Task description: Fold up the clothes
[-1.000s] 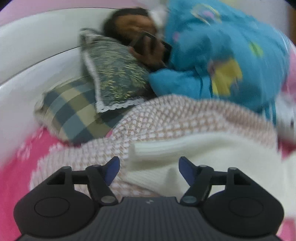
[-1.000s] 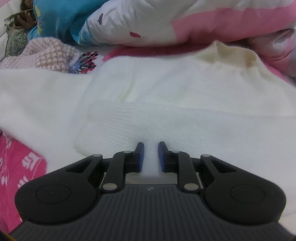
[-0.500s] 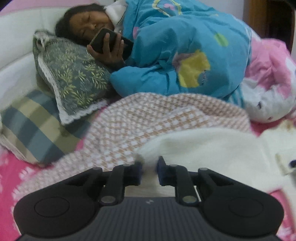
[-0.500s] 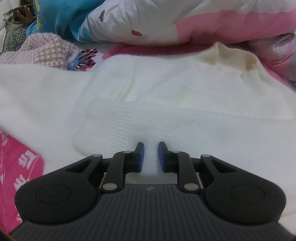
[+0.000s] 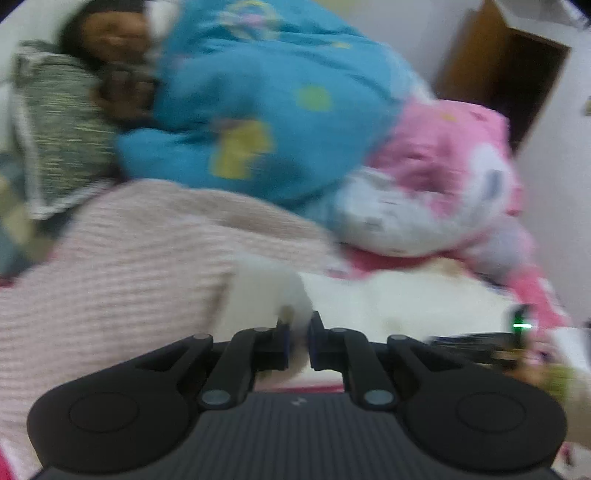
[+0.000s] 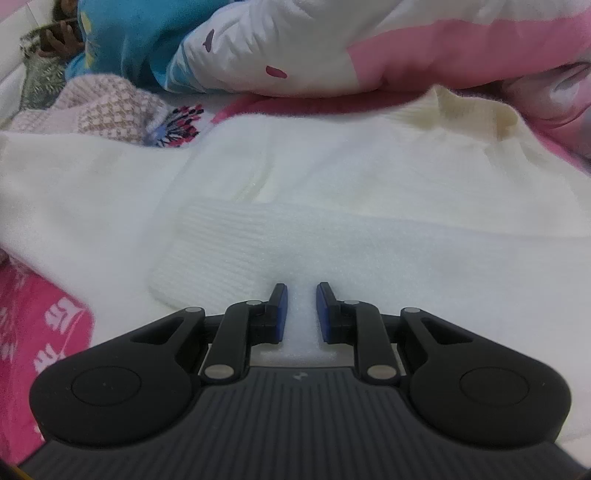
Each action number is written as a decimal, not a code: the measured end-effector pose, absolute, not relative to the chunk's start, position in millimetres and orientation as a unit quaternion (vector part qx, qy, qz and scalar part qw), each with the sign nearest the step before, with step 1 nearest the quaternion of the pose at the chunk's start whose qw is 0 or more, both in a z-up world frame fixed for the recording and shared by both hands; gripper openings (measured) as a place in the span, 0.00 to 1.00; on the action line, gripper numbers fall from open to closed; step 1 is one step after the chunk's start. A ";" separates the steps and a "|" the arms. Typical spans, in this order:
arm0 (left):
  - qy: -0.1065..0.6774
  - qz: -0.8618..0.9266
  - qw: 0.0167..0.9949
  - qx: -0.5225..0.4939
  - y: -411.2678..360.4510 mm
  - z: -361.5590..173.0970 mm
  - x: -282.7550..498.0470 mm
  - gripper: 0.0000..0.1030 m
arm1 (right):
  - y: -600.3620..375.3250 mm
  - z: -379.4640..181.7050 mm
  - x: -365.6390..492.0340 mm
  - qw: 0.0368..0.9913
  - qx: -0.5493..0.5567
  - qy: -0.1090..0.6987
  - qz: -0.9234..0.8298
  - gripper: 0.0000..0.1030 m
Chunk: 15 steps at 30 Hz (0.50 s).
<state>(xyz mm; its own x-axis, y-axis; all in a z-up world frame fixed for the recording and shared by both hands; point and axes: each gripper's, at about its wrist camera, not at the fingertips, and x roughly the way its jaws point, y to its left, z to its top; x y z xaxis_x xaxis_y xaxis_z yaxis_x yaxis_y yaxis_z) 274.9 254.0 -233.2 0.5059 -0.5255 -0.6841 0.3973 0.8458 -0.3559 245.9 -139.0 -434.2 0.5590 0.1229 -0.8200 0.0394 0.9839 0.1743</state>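
On the bed, a white knit sweater [image 6: 332,177] lies spread over the pink printed bedsheet [image 6: 40,332], its collar toward the pink-and-white quilt [image 6: 406,48] behind it. One sleeve is folded across the body, and the right gripper [image 6: 301,306] has that sleeve between its narrowly parted blue pads, pressing on the knit. The left gripper [image 5: 298,339], seen in a blurred view, is clamped on a bunch of the same white sweater [image 5: 388,299], which rises from the pads in a raised fold. Beside that fold a pink checked knit [image 5: 140,251] lies on the bed. Beyond it a person [image 5: 110,33] lies on a green patterned pillow [image 5: 59,122] under a blue quilt [image 5: 266,110]. The right gripper's dark body with a green light [image 5: 519,325] shows at the right edge of the left view.
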 end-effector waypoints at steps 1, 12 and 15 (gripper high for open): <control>0.423 -0.287 0.854 -0.100 239.0 -227.7 271.8 0.09 | -142.2 -434.9 245.1 0.879 0.093 0.467 0.030 0.16; 0.427 -0.409 0.747 -0.304 -9.1 -239.2 281.4 0.09 | -236.3 -397.2 190.5 0.879 0.188 0.431 0.079 0.37; 0.417 -0.419 0.727 -0.349 -85.4 -259.1 280.7 0.10 | -293.3 -382.9 152.6 0.882 0.192 0.427 0.047 0.38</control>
<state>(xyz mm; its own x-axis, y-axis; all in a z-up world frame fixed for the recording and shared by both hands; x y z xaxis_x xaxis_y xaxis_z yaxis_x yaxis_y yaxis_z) 280.7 -85.4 -259.1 0.3002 -0.9008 -0.3136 0.3175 0.4044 -0.8577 152.6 -293.3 -382.9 0.6301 0.2464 -0.7364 0.0811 0.9222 0.3781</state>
